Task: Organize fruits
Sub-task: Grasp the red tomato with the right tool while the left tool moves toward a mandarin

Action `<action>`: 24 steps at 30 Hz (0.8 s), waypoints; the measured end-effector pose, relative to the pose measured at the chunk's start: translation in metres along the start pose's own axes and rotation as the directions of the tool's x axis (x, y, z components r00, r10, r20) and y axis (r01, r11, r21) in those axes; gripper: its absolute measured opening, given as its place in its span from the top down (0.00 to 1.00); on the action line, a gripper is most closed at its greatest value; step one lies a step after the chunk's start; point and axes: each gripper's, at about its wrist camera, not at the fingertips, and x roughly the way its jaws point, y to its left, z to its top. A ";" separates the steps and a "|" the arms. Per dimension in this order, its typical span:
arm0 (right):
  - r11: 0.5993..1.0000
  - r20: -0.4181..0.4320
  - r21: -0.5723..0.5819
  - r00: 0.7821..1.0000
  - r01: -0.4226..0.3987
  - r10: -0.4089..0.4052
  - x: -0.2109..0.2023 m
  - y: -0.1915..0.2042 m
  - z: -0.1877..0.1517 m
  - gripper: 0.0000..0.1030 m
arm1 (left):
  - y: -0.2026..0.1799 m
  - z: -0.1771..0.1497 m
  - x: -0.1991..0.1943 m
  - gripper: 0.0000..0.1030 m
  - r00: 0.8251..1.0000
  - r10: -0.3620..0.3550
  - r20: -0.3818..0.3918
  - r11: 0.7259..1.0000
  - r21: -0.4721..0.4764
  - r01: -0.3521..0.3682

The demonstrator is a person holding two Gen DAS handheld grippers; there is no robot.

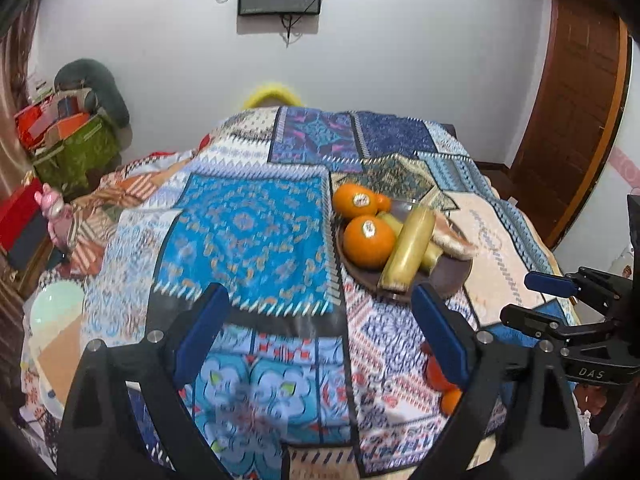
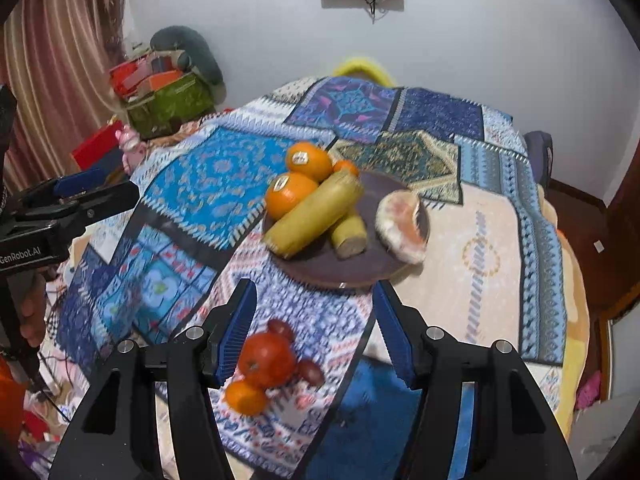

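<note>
A dark round plate (image 1: 452, 276) (image 2: 316, 268) on the patchwork cloth holds two stickered oranges (image 1: 368, 238) (image 2: 289, 194), a small orange, yellow banana-like pieces (image 1: 408, 250) (image 2: 312, 214) and a pale melon slice (image 2: 402, 224). Loose on the cloth near me lie a red tomato (image 2: 266, 360), a small orange (image 2: 244, 396) (image 1: 451, 400) and two dark red fruits (image 2: 310, 372). My right gripper (image 2: 316, 336) is open above the cloth, the tomato just inside its left finger. My left gripper (image 1: 320, 336) is open and empty over the blue patch.
The cloth (image 1: 248, 232) covers a bed or table that drops off at the right and near edges. A green bag with boxes (image 1: 76, 152) and a pink toy (image 1: 54, 212) stand at the left. A wooden door (image 1: 576, 128) is at the right.
</note>
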 end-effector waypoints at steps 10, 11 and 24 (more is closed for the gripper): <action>1.000 -0.105 -0.009 0.994 -0.027 0.026 0.022 0.023 -0.027 0.45 | 0.019 -0.031 -0.001 0.09 0.999 0.005 -0.033 1.000 -0.010 -0.005; 1.000 -0.117 -0.008 0.993 -0.029 0.028 0.026 0.023 -0.029 0.45 | 0.021 -0.033 -0.001 0.09 0.999 0.006 -0.036 1.000 -0.013 -0.006; 0.998 -0.214 -0.025 0.975 -0.057 0.051 0.064 0.035 -0.042 0.45 | 0.039 -0.050 0.012 0.09 0.998 -0.002 -0.070 0.998 -0.064 -0.003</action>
